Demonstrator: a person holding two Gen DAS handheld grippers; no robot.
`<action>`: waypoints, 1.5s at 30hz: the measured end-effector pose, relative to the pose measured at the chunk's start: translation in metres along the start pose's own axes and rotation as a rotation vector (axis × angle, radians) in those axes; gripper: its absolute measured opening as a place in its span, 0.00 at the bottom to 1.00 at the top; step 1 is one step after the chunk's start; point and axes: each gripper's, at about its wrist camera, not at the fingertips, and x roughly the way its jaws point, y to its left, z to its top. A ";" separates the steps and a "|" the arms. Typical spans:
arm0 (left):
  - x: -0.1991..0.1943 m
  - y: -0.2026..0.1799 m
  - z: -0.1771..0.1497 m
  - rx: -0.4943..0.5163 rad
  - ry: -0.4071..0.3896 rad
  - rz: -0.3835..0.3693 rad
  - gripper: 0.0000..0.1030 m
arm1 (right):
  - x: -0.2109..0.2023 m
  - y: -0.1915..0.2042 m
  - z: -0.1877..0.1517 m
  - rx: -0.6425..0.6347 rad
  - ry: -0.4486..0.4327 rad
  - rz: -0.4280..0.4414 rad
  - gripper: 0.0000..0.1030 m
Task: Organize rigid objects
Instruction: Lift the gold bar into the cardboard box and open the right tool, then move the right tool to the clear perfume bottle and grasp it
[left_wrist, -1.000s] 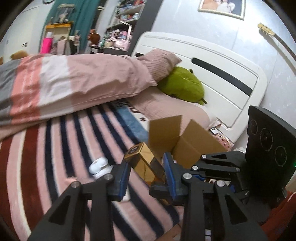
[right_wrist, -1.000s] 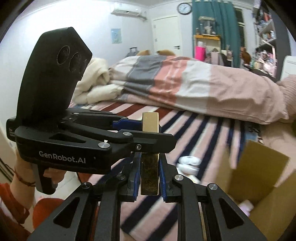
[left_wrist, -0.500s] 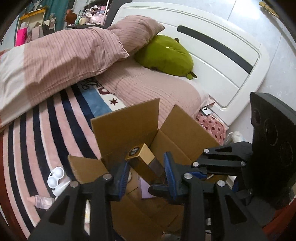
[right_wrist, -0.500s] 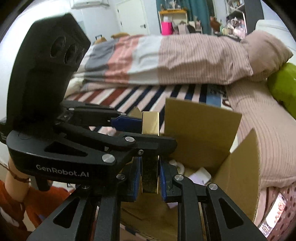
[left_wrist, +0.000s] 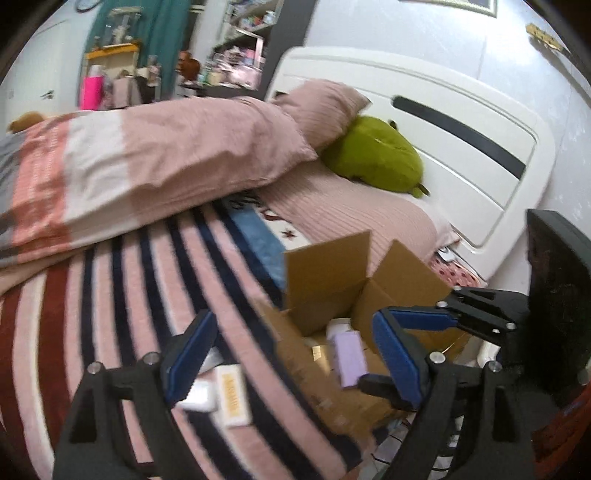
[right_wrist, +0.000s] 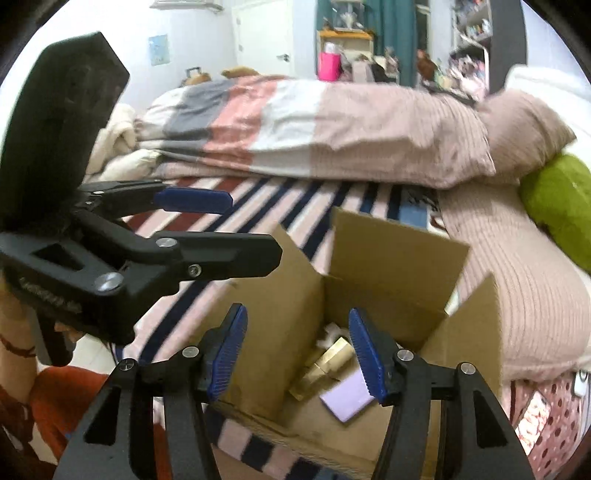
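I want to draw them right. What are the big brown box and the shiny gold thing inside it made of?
The brown box looks like plain cardboard: matte, with stiff folded flaps. The gold thing is probably a small carton with glossy metallic foil, since it gleams; it could also be plastic or metal.

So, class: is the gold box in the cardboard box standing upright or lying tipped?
Tipped. The gold box lies slanted inside the cardboard box, beside a lilac box.

Motion blur softens the printed lettering on a small cream rectangular box lying on the striped blanket; a white packet beside it sits partly behind a blue gripper pad. Clutter on the distant shelves is too small to identify.
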 end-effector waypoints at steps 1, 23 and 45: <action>-0.008 0.008 -0.004 -0.010 -0.011 0.017 0.81 | -0.002 0.009 0.003 -0.016 -0.016 0.009 0.52; -0.054 0.187 -0.143 -0.217 -0.027 0.193 0.86 | 0.171 0.155 0.010 -0.177 0.139 0.069 0.52; -0.036 0.200 -0.157 -0.260 -0.029 0.140 0.86 | 0.263 0.130 0.020 -0.206 0.247 0.000 0.48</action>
